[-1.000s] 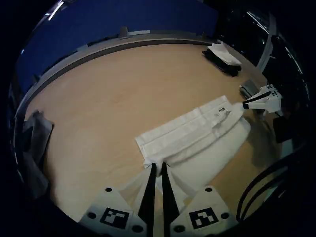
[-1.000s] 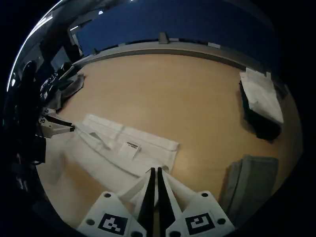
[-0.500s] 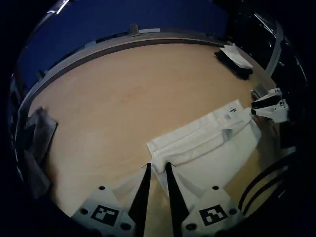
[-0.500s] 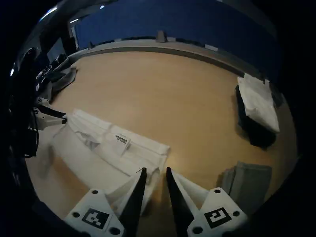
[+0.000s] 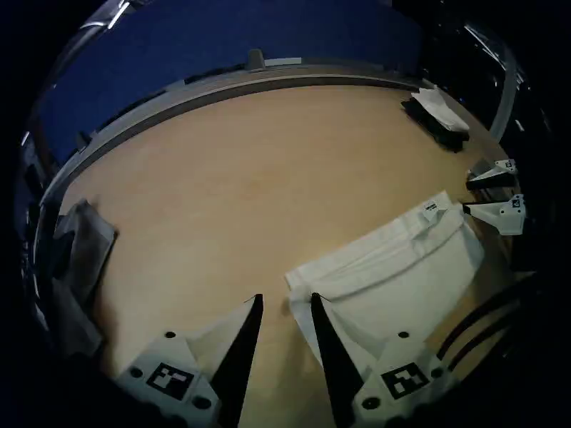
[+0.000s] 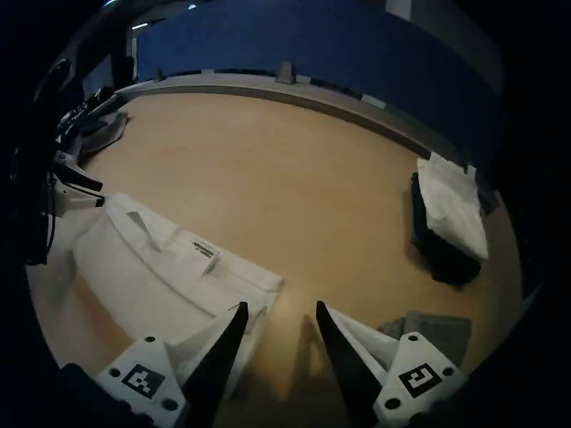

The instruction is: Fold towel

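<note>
A white towel (image 5: 389,271) lies folded in a long band on the wooden table (image 5: 235,178), its label at the far end. My left gripper (image 5: 284,308) is open, its fingers straddling bare table just left of the towel's near corner. My right gripper (image 5: 492,196) shows open at the towel's far end. In the right gripper view the same towel (image 6: 153,267) spreads to the left of my open right gripper (image 6: 282,310), whose left finger overlaps the towel's corner. The left gripper (image 6: 71,189) sits at the far left end.
A stack of a white folded cloth on a dark one (image 6: 450,214) lies at the right, also the stack (image 5: 437,118) far off. A grey folded cloth (image 6: 428,332) lies near the right finger. More grey cloth (image 5: 78,250) sits at the left table edge. A blue partition (image 5: 214,36) backs the table.
Both grippers, shut on the towel's corners a second ago, have opened and let go. The towel's top layer has settled flat on the table, and both grippers have drawn back slightly.
</note>
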### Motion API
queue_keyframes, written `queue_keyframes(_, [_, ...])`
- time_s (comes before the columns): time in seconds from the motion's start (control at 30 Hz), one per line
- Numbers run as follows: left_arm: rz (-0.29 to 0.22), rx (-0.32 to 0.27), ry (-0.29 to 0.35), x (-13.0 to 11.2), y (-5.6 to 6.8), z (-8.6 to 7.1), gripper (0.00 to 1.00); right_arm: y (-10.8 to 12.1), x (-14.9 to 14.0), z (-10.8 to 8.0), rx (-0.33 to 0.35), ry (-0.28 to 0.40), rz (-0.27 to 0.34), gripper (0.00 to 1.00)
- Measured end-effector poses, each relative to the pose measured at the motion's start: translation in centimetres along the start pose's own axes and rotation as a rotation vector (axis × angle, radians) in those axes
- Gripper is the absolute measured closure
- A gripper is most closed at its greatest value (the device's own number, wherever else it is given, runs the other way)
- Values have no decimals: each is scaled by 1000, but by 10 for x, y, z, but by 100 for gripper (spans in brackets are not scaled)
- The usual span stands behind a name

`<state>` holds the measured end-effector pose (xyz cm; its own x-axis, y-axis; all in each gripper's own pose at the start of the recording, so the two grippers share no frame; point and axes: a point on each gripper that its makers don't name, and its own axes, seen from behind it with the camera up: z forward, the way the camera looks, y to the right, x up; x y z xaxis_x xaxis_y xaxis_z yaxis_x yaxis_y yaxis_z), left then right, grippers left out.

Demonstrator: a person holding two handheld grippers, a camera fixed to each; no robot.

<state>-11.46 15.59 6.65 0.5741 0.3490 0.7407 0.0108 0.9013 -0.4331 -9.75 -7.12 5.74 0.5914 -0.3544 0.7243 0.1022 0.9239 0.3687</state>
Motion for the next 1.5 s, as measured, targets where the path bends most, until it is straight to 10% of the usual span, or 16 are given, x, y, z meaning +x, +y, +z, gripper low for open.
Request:
queue_keyframes(0.33, [-6,23,44,16,-8,-9,27,18,32,-10,-82,90,5,0])
queue_keyframes(1.0, [-25,29,161,33,-7,-57,12,19,48,-67,-78,212,78,0])
queue_keyframes(1.2, [-63,61,281,51,-9,-90,5,11,59,-100,-50,308,97,0])
queue_keyframes(1.5, [-125,189,580,92,-30,-181,4,22,87,-172,-71,547,167,0])
